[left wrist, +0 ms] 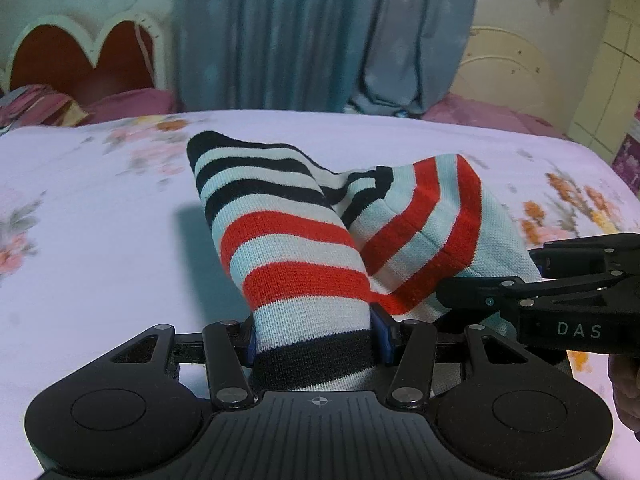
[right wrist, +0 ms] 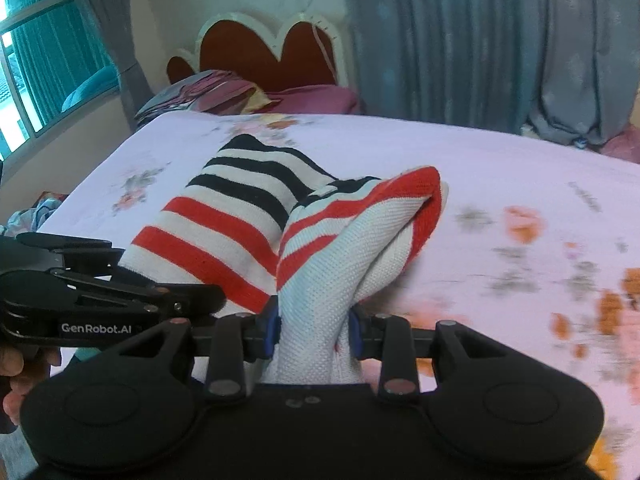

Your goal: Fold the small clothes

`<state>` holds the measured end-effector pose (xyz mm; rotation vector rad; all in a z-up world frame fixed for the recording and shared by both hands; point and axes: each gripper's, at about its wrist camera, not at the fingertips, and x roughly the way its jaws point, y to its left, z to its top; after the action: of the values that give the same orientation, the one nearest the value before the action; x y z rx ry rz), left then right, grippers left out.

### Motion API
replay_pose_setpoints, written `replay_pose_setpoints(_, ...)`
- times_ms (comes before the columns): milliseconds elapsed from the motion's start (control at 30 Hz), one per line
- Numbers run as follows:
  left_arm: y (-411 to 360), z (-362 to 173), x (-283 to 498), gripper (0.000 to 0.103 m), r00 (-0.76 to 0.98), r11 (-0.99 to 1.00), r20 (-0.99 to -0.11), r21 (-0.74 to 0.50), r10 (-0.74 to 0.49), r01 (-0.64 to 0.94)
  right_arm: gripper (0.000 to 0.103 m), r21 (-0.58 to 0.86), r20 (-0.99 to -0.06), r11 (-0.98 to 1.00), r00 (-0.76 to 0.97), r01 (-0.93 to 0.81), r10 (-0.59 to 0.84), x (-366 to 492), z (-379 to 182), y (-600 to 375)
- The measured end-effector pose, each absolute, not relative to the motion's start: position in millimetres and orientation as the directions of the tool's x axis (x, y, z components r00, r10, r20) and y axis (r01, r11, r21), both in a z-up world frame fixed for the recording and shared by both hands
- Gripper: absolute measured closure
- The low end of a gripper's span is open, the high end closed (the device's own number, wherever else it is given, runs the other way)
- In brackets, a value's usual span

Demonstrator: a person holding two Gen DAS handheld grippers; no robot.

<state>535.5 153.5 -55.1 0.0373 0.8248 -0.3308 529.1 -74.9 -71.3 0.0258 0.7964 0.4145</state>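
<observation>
A small knit garment [left wrist: 288, 240] with red, black and pale blue-white stripes is held up above a bed with a pale pink floral sheet [left wrist: 100, 220]. My left gripper [left wrist: 316, 344] is shut on its black-striped edge. My right gripper [right wrist: 316, 332] is shut on a pale knit part of the same garment [right wrist: 320, 264]. The garment hangs bunched between the two grippers, its far end resting on the sheet [right wrist: 500, 168]. The right gripper shows at the right edge of the left wrist view [left wrist: 540, 300]. The left gripper shows at the left of the right wrist view [right wrist: 100, 300].
A heart-shaped red headboard [right wrist: 276, 56] with pillows and folded bedding [right wrist: 208, 92] stands at the bed's far end. Blue-grey curtains [left wrist: 300, 32] hang behind. A window [right wrist: 36, 60] is at the left. A cream cabinet [left wrist: 600, 60] stands at the right.
</observation>
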Motion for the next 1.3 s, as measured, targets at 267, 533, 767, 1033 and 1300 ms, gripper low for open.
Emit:
replay_pose_setpoints(267,204.5,-101.8,551.0,0.029,0.607,0.955,-0.741,-0.166,-0.286,0.247,0.066,0.241,-0.764,0.951,0.566,-0.193,0.308,557.2,-128.4,-64.4)
replay_pose_setpoints(533,221.8,-110.0,550.5,0.017,0.582,0.934,-0.731,-0.286,-0.357,0.213,0.055,0.254,-0.757,0.957,0.587,-0.14,0.287,551.8,-130.2,-75.4)
replay_pose_setpoints(767,220.9,-64.1,511.4,0.049,0.667,0.933,-0.654,-0.224,-0.357,0.28,0.066,0.134,-0.712,0.98,0.673,-0.147,0.199,522.0,-81.8,-58.0)
replay_pose_setpoints(1033,173.4,-87.7,478.1,0.054,0.656,0.925,-0.703,-0.008,-0.275,0.379,0.092,-0.081,-0.778,0.955,0.617,-0.284,0.118,493.5,-98.6,-23.0)
replay_pose_setpoints(1300,180.0,-75.2,464.2,0.055,0.663,0.928,-0.695,-0.016,-0.279,0.373,0.086,-0.167,-0.746,0.957,0.665,-0.237,0.034,490.7,-92.4,-18.5)
